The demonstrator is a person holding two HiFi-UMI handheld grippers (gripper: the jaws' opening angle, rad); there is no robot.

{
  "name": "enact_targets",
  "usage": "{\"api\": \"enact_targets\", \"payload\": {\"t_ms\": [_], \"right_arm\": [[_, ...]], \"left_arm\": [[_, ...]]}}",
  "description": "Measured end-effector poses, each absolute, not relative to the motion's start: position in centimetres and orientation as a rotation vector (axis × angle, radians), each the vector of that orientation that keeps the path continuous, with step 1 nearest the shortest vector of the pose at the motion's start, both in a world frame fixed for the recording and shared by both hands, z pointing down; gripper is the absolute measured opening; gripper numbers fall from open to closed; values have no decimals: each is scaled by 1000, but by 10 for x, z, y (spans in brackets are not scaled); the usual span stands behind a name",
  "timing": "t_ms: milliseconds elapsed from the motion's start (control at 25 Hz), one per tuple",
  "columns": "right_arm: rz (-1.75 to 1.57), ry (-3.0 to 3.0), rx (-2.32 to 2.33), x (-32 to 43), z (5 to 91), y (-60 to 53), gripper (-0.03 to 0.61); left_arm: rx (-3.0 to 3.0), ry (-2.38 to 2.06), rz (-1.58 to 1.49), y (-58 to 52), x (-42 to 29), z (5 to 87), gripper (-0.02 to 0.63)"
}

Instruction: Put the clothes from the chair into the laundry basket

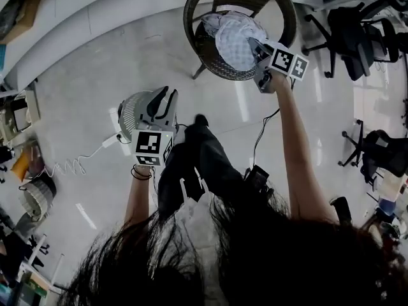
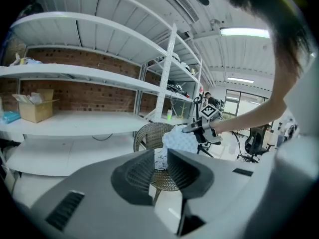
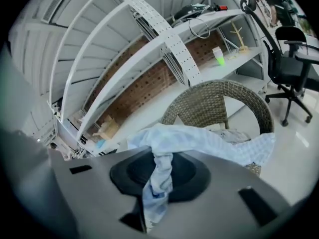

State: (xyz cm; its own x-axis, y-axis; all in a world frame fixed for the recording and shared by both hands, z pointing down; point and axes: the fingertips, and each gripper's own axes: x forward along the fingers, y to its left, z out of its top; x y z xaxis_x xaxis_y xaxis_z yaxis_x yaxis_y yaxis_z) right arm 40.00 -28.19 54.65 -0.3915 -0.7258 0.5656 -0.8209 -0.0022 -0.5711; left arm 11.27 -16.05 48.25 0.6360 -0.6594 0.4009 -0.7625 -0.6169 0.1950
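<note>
A wicker chair [image 1: 284,8] [image 2: 147,133] [image 3: 219,101] stands at the top of the head view with clothes on its seat. My right gripper [image 1: 258,53] [image 2: 197,129] [image 3: 159,171] is shut on a light blue checked garment [image 1: 233,40] [image 2: 179,139] [image 3: 199,141], which hangs lifted above the seat. A white patterned garment [image 3: 234,133] still lies on the chair. My left gripper [image 1: 162,101] [image 2: 160,161] is held lower and nearer to me, pointing at the chair, open with nothing between its pads. A white round slatted basket [image 1: 129,110] sits on the floor just left of it.
White shelving [image 2: 89,73] against a brick wall runs behind the chair, with a cardboard box [image 2: 35,106] on it. Black office chairs [image 1: 347,24] stand at the right. A power strip with a coiled cable [image 1: 109,140] lies on the floor at the left.
</note>
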Motion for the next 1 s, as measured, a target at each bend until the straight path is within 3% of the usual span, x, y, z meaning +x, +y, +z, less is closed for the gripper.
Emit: {"api": "enact_targets", "payload": {"t_ms": [480, 1000], "right_arm": [[1220, -2404, 1526, 299, 390, -229, 77], [1033, -2687, 1168, 131, 267, -156, 77]], "left_arm": [[2566, -1241, 310, -116, 30, 400, 91], [2519, -1449, 250, -60, -90, 362, 91]]}}
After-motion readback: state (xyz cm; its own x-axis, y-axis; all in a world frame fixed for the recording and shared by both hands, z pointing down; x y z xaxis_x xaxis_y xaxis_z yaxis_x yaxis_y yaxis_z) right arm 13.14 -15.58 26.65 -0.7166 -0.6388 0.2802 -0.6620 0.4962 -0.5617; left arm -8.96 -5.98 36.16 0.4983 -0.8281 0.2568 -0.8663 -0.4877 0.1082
